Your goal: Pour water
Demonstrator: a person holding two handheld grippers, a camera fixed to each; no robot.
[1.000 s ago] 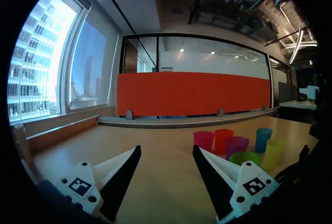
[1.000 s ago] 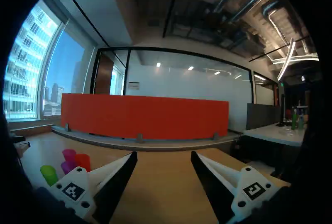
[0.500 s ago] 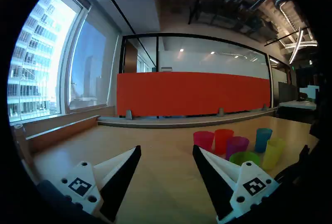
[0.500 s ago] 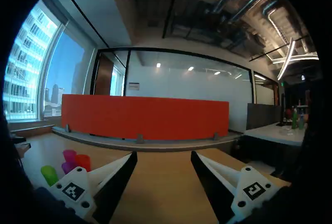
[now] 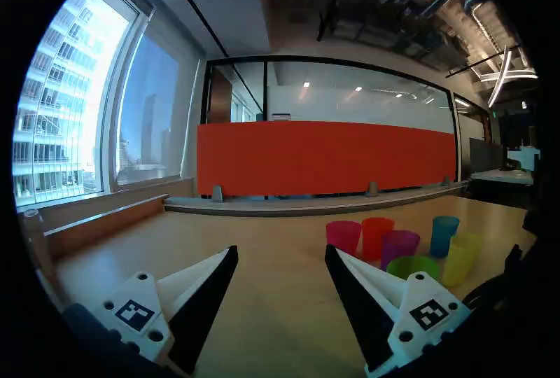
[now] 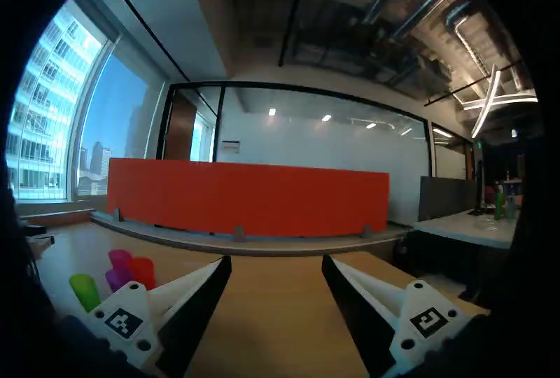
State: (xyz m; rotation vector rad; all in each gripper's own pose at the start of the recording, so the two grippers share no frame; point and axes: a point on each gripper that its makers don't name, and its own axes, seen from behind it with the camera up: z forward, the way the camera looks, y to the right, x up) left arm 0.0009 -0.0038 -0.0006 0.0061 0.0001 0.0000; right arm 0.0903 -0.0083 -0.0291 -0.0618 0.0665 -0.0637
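Observation:
Several coloured plastic cups stand in a cluster on the wooden table: a pink cup (image 5: 343,235), an orange-red cup (image 5: 376,236), a purple cup (image 5: 399,246), a blue cup (image 5: 444,234), a yellow cup (image 5: 463,257) and a green cup (image 5: 413,266). My left gripper (image 5: 281,255) is open, low over the table, with the cups just right of its right finger. In the right gripper view the green cup (image 6: 85,290), the pink cup (image 6: 120,260) and the orange-red cup (image 6: 143,271) sit far left of my open right gripper (image 6: 276,266). Both grippers hold nothing.
A long orange divider panel (image 5: 325,157) runs along the table's far edge. A wooden window ledge (image 5: 105,217) borders the left side. Another desk (image 6: 465,227) with bottles stands off to the right. Bare tabletop (image 6: 276,308) lies ahead of the right gripper.
The right gripper view has tilted slightly, shifting the scene a little downward and right. The left gripper has not moved.

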